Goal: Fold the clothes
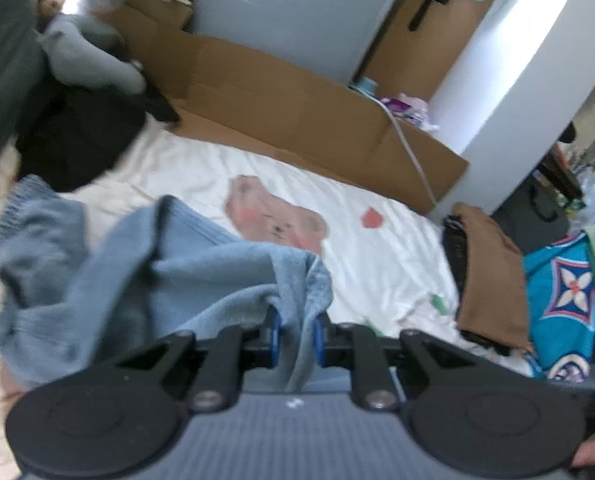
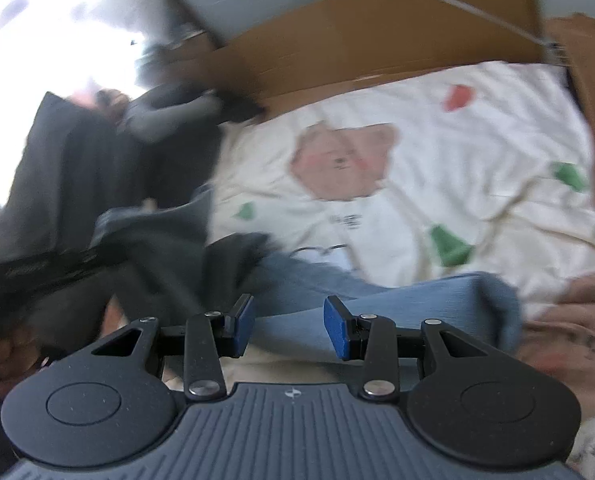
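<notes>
A light blue knit garment (image 1: 169, 272) lies bunched on the white bed sheet (image 1: 377, 256) with bear prints. My left gripper (image 1: 295, 330) is shut on a fold of this blue garment, which hangs between its blue pads. In the right wrist view the same blue garment (image 2: 397, 304) lies across the sheet (image 2: 477, 152) just beyond my right gripper (image 2: 289, 320), which is open and holds nothing. A pile of dark clothes (image 2: 109, 220) lies to its left.
A flattened cardboard box (image 1: 281, 108) lines the far side of the bed. Dark and grey clothes (image 1: 77, 92) are heaped at the far left. A brown garment (image 1: 493, 272) and a teal patterned cloth (image 1: 561, 300) lie at the right. A white pillar (image 1: 517, 60) stands behind.
</notes>
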`<state>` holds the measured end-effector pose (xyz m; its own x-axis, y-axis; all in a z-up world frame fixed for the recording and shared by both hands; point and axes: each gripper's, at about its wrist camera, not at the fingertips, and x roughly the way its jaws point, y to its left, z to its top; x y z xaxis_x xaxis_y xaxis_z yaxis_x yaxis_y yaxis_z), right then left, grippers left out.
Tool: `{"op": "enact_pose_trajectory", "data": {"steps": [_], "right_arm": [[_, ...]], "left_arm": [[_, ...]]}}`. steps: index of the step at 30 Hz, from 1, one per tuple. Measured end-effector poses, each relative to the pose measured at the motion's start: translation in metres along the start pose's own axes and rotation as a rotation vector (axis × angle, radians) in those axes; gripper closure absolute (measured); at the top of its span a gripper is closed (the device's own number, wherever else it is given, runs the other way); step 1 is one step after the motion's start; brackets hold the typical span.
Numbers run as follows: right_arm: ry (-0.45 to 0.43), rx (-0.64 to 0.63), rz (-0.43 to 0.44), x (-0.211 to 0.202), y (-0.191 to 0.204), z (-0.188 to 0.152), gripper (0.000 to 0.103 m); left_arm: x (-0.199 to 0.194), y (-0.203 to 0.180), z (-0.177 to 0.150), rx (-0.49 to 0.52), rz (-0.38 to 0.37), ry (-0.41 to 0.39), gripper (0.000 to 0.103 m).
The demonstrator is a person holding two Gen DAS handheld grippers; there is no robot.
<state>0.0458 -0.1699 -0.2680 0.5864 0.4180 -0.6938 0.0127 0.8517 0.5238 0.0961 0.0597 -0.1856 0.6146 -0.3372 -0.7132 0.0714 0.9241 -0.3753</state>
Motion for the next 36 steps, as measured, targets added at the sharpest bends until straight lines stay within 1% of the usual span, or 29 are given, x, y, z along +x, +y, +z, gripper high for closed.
{"op": "enact_pose_trajectory", "data": {"steps": [2, 4, 5, 7, 9, 12, 15, 18, 19, 20, 21, 24, 25, 28, 33, 36], "right_arm": [[0.023, -0.031, 0.041, 0.009, 0.007, -0.001, 0.057], [0.047, -0.053, 0.073, 0.018, 0.013, -0.002, 0.054], [0.058, -0.06, 0.086, 0.022, 0.015, -0.004, 0.05], [0.071, -0.065, 0.1, 0.029, 0.017, -0.006, 0.048], [0.077, -0.062, 0.119, 0.035, 0.02, -0.007, 0.046], [0.062, -0.078, 0.138, 0.038, 0.026, -0.01, 0.04], [0.059, -0.095, 0.168, 0.042, 0.032, -0.011, 0.04], [0.053, -0.102, 0.173, 0.046, 0.034, -0.011, 0.041], [0.045, -0.098, 0.166, 0.047, 0.033, -0.012, 0.046], [0.044, -0.075, 0.15, 0.048, 0.029, -0.013, 0.069], [0.043, -0.052, 0.134, 0.049, 0.025, -0.013, 0.097], [0.035, 0.012, 0.095, 0.047, 0.009, -0.016, 0.098], [0.028, 0.023, 0.071, 0.045, 0.004, -0.017, 0.099], [0.0, 0.08, 0.004, 0.037, -0.015, -0.014, 0.101], [-0.026, 0.12, -0.083, 0.025, -0.037, -0.006, 0.101], [-0.042, 0.144, -0.135, 0.018, -0.05, -0.001, 0.101]], "left_arm": [[0.011, -0.008, 0.002, 0.009, -0.032, 0.013, 0.086], [0.023, -0.016, 0.002, 0.014, -0.064, 0.031, 0.086], [0.027, -0.018, 0.002, 0.017, -0.082, 0.04, 0.086], [0.036, -0.024, 0.002, 0.025, -0.119, 0.059, 0.086], [0.04, -0.03, 0.001, 0.036, -0.152, 0.073, 0.086], [0.045, -0.039, -0.001, 0.055, -0.198, 0.096, 0.086], [0.046, -0.045, -0.003, 0.069, -0.241, 0.117, 0.087], [0.047, -0.052, -0.004, 0.077, -0.296, 0.135, 0.087], [0.047, -0.055, -0.005, 0.083, -0.314, 0.141, 0.087], [0.048, -0.058, -0.006, 0.09, -0.326, 0.148, 0.086], [0.049, -0.06, -0.007, 0.099, -0.334, 0.156, 0.084], [0.05, -0.063, -0.01, 0.124, -0.337, 0.176, 0.08], [0.048, -0.06, -0.01, 0.118, -0.332, 0.175, 0.076], [0.04, -0.043, -0.011, 0.079, -0.286, 0.157, 0.068], [0.02, 0.0, -0.013, 0.0, -0.201, 0.125, 0.058], [0.007, 0.036, -0.022, -0.073, -0.117, 0.111, 0.057]]}}
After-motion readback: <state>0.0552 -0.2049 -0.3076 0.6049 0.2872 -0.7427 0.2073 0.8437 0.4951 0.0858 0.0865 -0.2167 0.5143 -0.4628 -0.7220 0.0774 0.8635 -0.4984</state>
